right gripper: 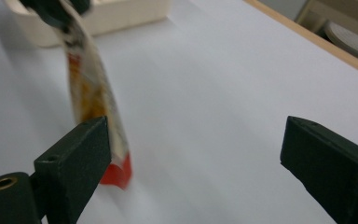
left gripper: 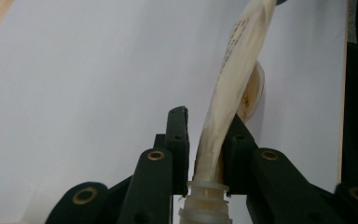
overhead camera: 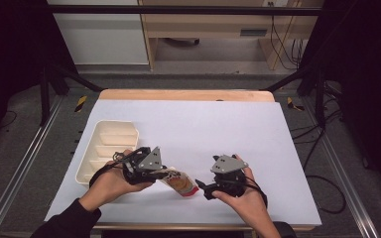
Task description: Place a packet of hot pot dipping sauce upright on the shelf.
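Note:
A flat spouted pouch (overhead camera: 181,183), cream with red and orange print, hangs just above the white table near its front edge. My left gripper (overhead camera: 166,173) is shut on the pouch's neck. In the left gripper view the jaws (left gripper: 207,121) pinch the pouch (left gripper: 233,74) just above its white spout (left gripper: 205,200). My right gripper (overhead camera: 201,188) stands to the right of the pouch's red bottom end, open. In the right gripper view its jaws (right gripper: 193,135) are spread wide, with the pouch (right gripper: 91,93) just beyond the left jaw and nothing between them.
A cream tray (overhead camera: 96,134) with several compartments lies at the table's left, just behind my left hand; it also shows as the tray (right gripper: 121,14) behind the pouch. A wooden edge (overhead camera: 186,94) bounds the far side of the white table top (overhead camera: 218,129).

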The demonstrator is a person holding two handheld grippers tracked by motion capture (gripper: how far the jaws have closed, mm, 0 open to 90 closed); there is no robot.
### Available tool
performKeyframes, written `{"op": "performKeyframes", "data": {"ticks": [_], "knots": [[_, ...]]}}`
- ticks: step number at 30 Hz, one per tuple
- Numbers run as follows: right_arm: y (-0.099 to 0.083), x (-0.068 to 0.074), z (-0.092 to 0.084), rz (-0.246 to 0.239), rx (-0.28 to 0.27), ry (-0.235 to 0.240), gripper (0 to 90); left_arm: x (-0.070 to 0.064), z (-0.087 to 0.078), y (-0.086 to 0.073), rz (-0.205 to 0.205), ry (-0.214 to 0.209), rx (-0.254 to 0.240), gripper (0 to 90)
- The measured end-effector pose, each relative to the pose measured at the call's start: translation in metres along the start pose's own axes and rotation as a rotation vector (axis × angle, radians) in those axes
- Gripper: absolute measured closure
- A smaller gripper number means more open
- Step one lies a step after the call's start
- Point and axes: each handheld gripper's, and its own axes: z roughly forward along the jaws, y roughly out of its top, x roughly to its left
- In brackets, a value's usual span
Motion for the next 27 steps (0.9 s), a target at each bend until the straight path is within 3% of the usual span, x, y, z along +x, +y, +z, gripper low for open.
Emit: {"op": "performKeyframes", "data": {"ticks": [4, 8, 11, 12, 13, 17, 23, 27], "knots": [[-0.013, -0.017, -0.003, 0.102, 0.022, -0.061, 9.6, 0.000, 0.000, 0.002, 0.002, 0.000, 0.005, 75.9], [-0.021, -0.035, -0.006, 0.192, 0.031, -0.167, 9.0, 0.000, 0.000, 0.003, 0.000, 0.000, 0.005, 75.8], [-0.031, -0.047, -0.006, 0.231, 0.089, -0.281, 7.9, 0.000, 0.000, 0.003, -0.002, -0.003, 0.006, 75.7], [-0.031, -0.047, -0.006, 0.231, 0.089, -0.281, 7.9, 0.000, 0.000, 0.003, -0.002, -0.003, 0.006, 75.7], [-0.036, -0.053, -0.007, 0.276, 0.111, -0.323, 8.1, 0.000, 0.000, 0.004, -0.002, -0.005, 0.006, 75.8], [-0.042, -0.063, -0.011, 0.339, 0.108, -0.366, 8.5, 0.001, 0.001, 0.007, 0.003, -0.008, 0.013, 75.9], [-0.046, -0.066, -0.009, 0.347, 0.128, -0.363, 9.4, 0.004, 0.004, 0.024, 0.035, -0.028, 0.050, 76.0], [-0.046, -0.066, -0.009, 0.356, 0.125, -0.364, 9.4, 0.006, 0.009, 0.046, 0.088, -0.055, 0.113, 76.1]]}}
